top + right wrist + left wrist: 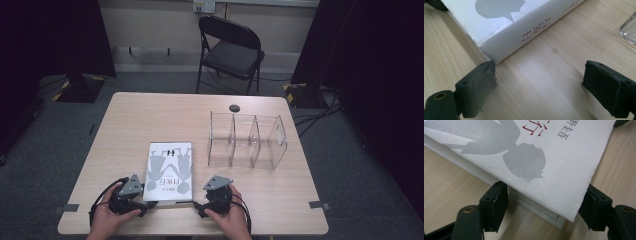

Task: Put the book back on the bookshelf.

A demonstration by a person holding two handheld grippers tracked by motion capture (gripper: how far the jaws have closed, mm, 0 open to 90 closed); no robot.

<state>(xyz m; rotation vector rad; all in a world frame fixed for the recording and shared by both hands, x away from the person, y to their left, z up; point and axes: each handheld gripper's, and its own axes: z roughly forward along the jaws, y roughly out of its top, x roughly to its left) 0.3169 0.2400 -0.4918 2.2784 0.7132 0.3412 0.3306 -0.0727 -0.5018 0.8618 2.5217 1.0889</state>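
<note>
On the wooden worktop (150, 115), the white paperback book (168, 170) lies flat left of the clear plastic divider box (246, 141), its near corner clamped between the left hand-held gripper's (541, 207) jaws, while the right hand-held gripper (539, 82) stands open just beside the spine corner.

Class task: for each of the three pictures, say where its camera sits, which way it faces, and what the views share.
High view: above the near table edge, facing forward and down; both hands, left tongs, right tongs.
Left gripper view: on the left tongs, astride the book corner.
Right gripper view: on the right tongs, facing the book's spine.
Shared: the book.
</note>
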